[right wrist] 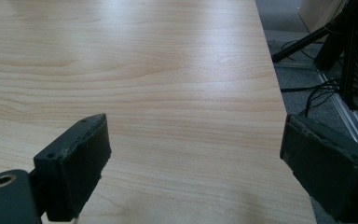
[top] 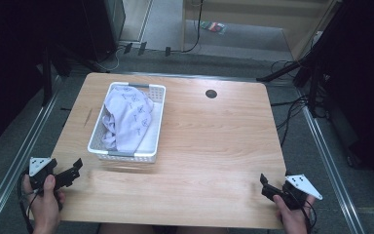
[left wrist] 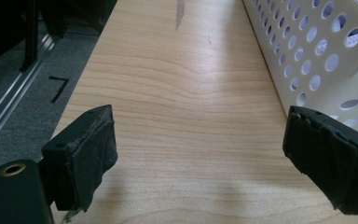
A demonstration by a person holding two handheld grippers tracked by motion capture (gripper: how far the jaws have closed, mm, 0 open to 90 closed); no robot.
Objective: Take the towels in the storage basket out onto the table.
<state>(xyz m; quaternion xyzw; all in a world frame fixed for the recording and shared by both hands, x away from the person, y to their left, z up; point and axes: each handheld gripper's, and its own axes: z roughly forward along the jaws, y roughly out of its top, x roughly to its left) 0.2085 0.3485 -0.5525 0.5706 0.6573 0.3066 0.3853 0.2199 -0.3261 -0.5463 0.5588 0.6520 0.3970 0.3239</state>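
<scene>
Pretty roomy: the light wooden tabletop (top: 214,141) lay bare across its middle and right. The only real obstacle was the white perforated plastic basket (top: 152,127) holding a crumpled pale patterned cloth (top: 129,114), at the back-left.

Left tool (top: 76,168) and right tool (top: 264,184) (both hand-held) gape wide.

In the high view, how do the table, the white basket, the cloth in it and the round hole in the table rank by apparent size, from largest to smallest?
1. Table
2. White basket
3. Cloth, which lies inside the basket and covers most of it
4. Round hole, clearly the smallest
</scene>
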